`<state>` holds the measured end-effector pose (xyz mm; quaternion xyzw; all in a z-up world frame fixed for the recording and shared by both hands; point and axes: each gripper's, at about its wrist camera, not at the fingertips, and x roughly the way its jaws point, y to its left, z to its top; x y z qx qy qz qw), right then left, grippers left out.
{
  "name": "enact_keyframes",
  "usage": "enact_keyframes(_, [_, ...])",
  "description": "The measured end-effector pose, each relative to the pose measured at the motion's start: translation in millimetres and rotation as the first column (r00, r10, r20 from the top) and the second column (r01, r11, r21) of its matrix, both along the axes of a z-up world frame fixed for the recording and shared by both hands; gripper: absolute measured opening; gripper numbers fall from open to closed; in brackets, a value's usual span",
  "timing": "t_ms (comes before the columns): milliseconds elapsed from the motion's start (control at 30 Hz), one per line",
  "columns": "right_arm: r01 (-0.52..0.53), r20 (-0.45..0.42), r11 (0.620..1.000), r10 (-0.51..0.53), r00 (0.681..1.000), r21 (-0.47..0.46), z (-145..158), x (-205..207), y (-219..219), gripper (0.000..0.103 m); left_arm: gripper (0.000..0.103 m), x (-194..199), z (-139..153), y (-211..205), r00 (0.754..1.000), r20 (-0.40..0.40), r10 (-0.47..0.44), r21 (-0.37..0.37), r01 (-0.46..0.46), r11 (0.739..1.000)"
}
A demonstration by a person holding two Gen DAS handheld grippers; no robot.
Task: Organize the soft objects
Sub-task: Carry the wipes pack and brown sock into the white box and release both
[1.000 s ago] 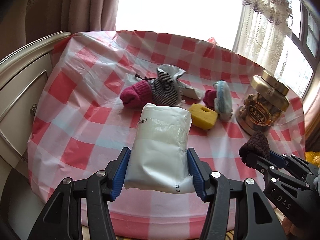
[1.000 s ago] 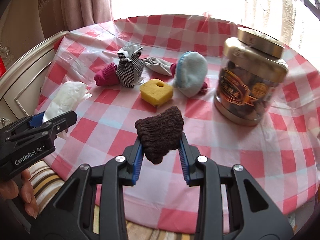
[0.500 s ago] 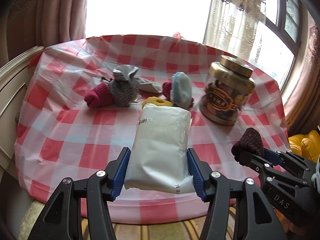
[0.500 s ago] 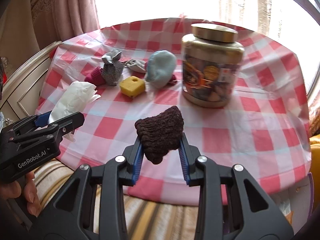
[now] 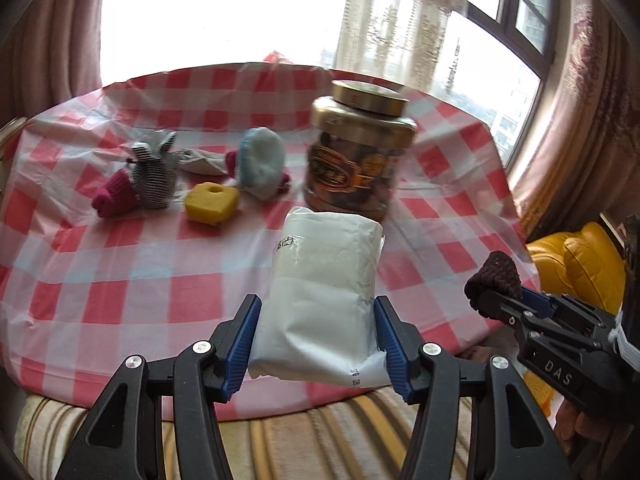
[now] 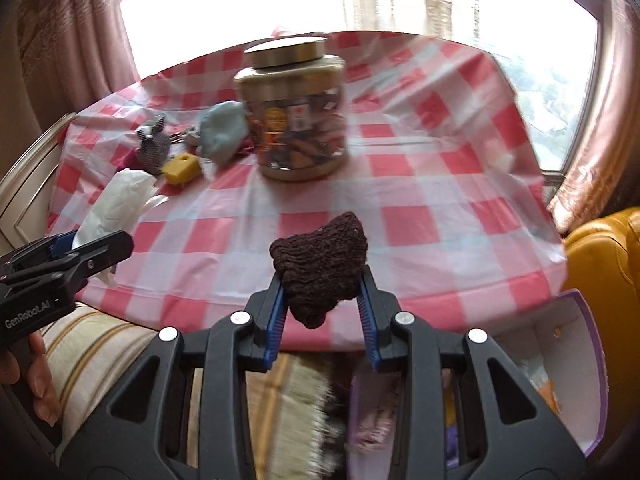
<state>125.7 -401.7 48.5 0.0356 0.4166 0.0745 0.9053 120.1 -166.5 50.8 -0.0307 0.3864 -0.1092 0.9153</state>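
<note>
My left gripper is shut on a white tissue pack, held above the near edge of the red-checked table. My right gripper is shut on a dark brown knitted piece, held over the table's near right edge; it also shows in the left wrist view. On the table lie a yellow sponge, a light blue knitted item, a checked fabric pouch and a magenta knitted piece.
A large gold-lidded jar stands on the table behind the tissue pack. A purple-edged open box with soft items sits low at the right, next to a yellow cushion. A striped seat lies below the table edge.
Both grippers have swung to the right and pulled back from the table with their loads. The purple box has come into the right wrist view.
</note>
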Motion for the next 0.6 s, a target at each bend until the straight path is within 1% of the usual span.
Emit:
enact_keyframes(200, [0.102, -0.041, 0.994, -0.103, 0.994, -0.035, -10, -22, -59, 0.037, 0.057, -7, -1, -41, 0.995, -0.017, -0.102, -0.01, 0.101, 0.995])
enact_keyframes(333, [0.167, -0.092, 0.983, -0.173, 0.981, -0.069, -25, -43, -96, 0.037, 0.057, -12, -2, -67, 0.985, -0.036, -0.17, -0.029, 0.169, 0.985])
enact_keyframes(433, [0.207, -0.136, 0.974, -0.219, 0.966, -0.097, -38, -60, -120, 0.038, 0.057, -19, -5, -88, 0.972, -0.056, -0.226, -0.044, 0.224, 0.974])
enact_keyframes(600, [0.244, -0.191, 0.962, -0.264, 0.945, -0.125, -54, -84, -144, 0.039, 0.058, -34, -11, -123, 0.937, -0.105, -0.334, -0.093, 0.325, 0.941])
